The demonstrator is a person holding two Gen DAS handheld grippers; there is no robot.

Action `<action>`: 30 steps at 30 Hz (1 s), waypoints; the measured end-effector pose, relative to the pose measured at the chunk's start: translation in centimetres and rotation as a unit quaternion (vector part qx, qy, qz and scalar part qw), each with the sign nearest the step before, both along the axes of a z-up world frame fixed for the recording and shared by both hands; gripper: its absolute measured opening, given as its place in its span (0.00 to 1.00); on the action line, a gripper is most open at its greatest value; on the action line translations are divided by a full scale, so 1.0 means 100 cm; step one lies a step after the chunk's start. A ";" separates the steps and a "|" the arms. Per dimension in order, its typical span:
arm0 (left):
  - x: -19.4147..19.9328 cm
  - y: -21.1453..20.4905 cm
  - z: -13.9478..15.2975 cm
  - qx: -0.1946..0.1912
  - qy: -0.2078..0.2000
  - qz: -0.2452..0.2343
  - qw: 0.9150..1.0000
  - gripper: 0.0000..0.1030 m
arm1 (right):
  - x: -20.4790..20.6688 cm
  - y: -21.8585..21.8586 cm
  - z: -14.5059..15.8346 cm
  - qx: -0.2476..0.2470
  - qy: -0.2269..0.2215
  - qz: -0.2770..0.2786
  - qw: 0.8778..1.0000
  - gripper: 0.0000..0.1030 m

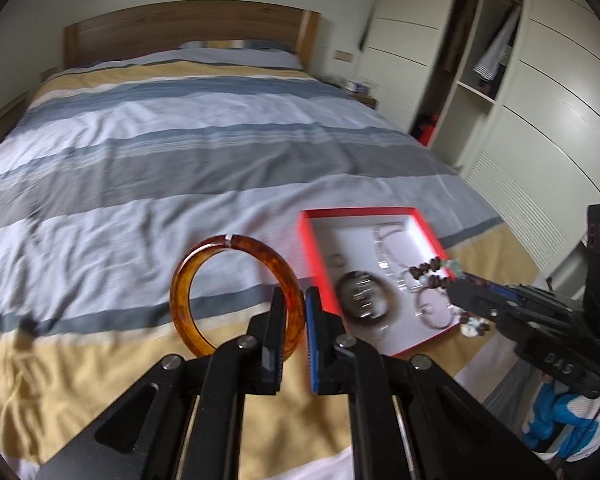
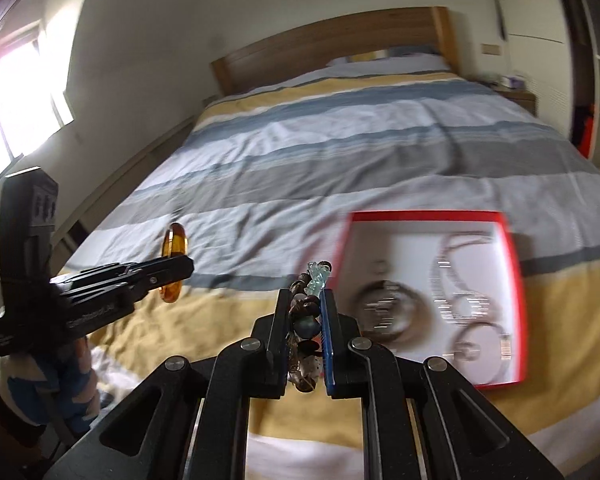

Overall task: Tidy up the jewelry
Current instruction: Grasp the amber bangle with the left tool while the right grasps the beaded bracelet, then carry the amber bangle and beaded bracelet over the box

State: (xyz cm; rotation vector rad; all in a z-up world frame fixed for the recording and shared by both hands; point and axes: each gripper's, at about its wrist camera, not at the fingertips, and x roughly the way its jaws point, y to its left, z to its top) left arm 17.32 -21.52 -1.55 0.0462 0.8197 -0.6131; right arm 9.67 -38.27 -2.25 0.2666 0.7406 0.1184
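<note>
The left gripper (image 1: 294, 300) is nipped down on the rim of an amber bangle (image 1: 236, 296), which stands upright on edge between the pads, above the striped bedspread (image 1: 180, 152) and clear of it; the right gripper (image 2: 305, 300) is closed narrow on a beaded bracelet (image 2: 306, 312), dark wooden beads with a pale green charm poking above the tips and the remaining loop sagging below the jaws; beside both, on the bed, lies the red-edged box (image 1: 306, 236), its white floor already holding several pieces. The bangle looks rigid and glossy, light, with a visible split at the top of the ring, so it is likely to pivot or slip in a hard-pad grip and may crack if dropped on something firm; a hold across the band's thickness, away from the split, seems soundest. The bracelet is limp and strung, so it drapes and swings; it is best held by a bunched cluster of beads, since a single bead could roll out, and the charm looks delicate. Much is hard to read: the box contents smear with blur, perhaps a dark bangle, thin hoops and a chain, though I cannot tell them apart surely; its near corner is hidden behind the right gripper in the left view; the person shows only as a gloved hand (image 1: 556, 424) at the frame edge.
</note>
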 end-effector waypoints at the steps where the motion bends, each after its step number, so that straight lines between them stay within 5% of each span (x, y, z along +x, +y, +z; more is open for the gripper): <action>1: 0.002 -0.011 -0.001 0.000 0.001 -0.007 1.000 0.08 | 0.002 -0.013 -0.004 -0.001 0.003 -0.009 1.000 0.13; 13: 0.057 -0.126 -0.048 0.056 0.004 -0.055 0.997 0.08 | 0.072 -0.103 -0.052 -0.015 0.040 -0.065 0.997 0.13; 18: 0.070 -0.145 -0.074 0.092 -0.003 -0.059 0.994 0.08 | 0.099 -0.114 -0.072 -0.022 0.057 -0.071 0.996 0.13; 30: 0.078 -0.164 -0.112 0.111 0.023 -0.074 0.991 0.13 | 0.113 -0.133 -0.103 -0.043 0.106 -0.111 0.987 0.15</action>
